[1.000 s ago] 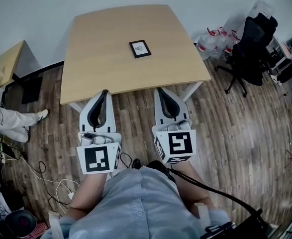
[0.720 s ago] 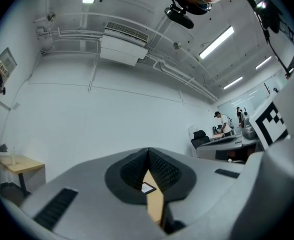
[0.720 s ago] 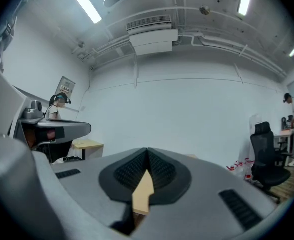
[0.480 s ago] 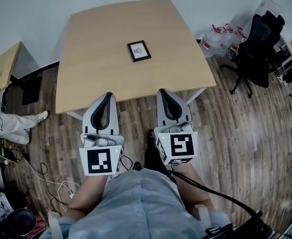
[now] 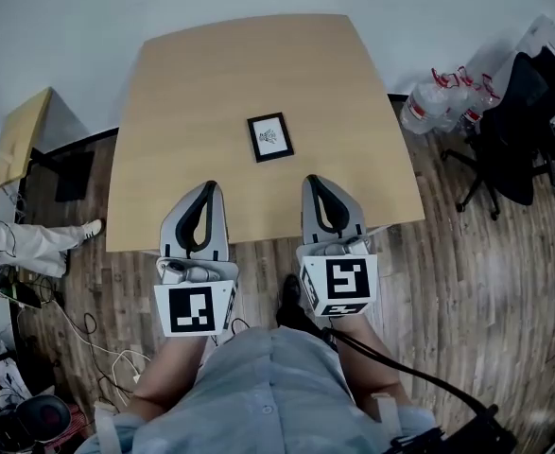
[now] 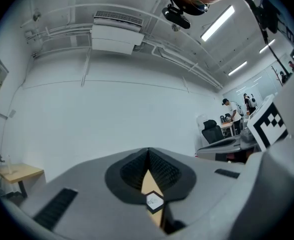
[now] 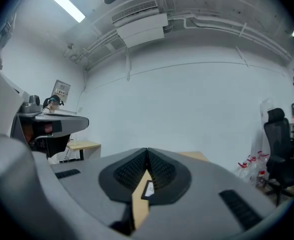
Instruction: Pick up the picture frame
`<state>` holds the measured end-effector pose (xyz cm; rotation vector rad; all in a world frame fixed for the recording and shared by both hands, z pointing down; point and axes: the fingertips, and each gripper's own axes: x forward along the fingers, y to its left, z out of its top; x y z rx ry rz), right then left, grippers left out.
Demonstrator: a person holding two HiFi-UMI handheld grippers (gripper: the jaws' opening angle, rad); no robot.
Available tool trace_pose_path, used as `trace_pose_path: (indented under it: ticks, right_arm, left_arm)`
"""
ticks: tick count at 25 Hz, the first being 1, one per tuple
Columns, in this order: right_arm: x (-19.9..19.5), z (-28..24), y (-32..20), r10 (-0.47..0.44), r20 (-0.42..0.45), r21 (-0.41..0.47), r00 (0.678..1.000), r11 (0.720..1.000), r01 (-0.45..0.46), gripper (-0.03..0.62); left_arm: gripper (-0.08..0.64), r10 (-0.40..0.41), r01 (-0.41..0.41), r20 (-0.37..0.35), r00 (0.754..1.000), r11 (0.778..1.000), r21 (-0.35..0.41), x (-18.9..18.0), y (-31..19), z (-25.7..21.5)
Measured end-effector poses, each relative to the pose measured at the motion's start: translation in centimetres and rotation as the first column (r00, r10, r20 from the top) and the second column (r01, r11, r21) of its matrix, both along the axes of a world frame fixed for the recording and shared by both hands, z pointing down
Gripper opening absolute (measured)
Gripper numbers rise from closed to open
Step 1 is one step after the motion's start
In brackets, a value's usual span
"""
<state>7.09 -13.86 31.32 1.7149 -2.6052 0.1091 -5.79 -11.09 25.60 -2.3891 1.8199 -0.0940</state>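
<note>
A small black picture frame (image 5: 270,137) with a white print lies flat near the middle of the light wooden table (image 5: 182,93). My left gripper (image 5: 208,186) and right gripper (image 5: 311,179) both reach level over the table's near edge, short of the frame and to either side of it. Each has its jaws shut with nothing held. In the left gripper view the frame (image 6: 153,201) shows through the narrow slit below the closed tips (image 6: 148,151). The right gripper view shows the frame (image 7: 149,189) the same way under its tips (image 7: 147,151).
A white wall stands behind the table. A small side table (image 5: 17,130) and a seated person's legs (image 5: 31,239) are at the left, with cables (image 5: 78,329) on the wooden floor. A black office chair (image 5: 528,130) and plastic bags (image 5: 442,102) are at the right.
Both grippers have moved forward from over the floor to over the table's near edge, closer to the frame. Their jaws stayed shut.
</note>
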Motion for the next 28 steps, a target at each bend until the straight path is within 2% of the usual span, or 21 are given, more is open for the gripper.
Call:
trace_pose_path:
  ticks: [6, 15, 21, 28]
  right_arm:
    - [0.8, -0.4, -5.0, -0.047, -0.007, 0.011, 0.999, 0.999, 0.047, 0.002]
    - [0.1, -1.8, -10.6, -0.108, -0.03, 0.061, 0.994, 0.992, 0.109, 0.002]
    - [-0.6, -1.0, -13.0, -0.123, -0.041, 0.035, 0.992, 0.992, 0.124, 0.002]
    - [-2.0, 1.2, -15.6, -0.119, -0.071, -0.023, 0.99, 0.993, 0.118, 0.002]
  left_arm:
    - [0.002, -0.036, 0.036, 0.001, 0.999, 0.999, 0.037, 1.1, -4.2, -1.2]
    - [0.002, -0.123, 0.124, -0.011, 0.992, 0.988, 0.089, 0.0, -7.7, -2.5]
    - [0.002, -0.163, 0.164, -0.023, 0.986, 0.985, 0.054, -1.3, -9.2, -1.6]
    - [0.0, -0.139, 0.139, -0.056, 0.989, 0.99, -0.003, -2.9, -12.5, 0.2]
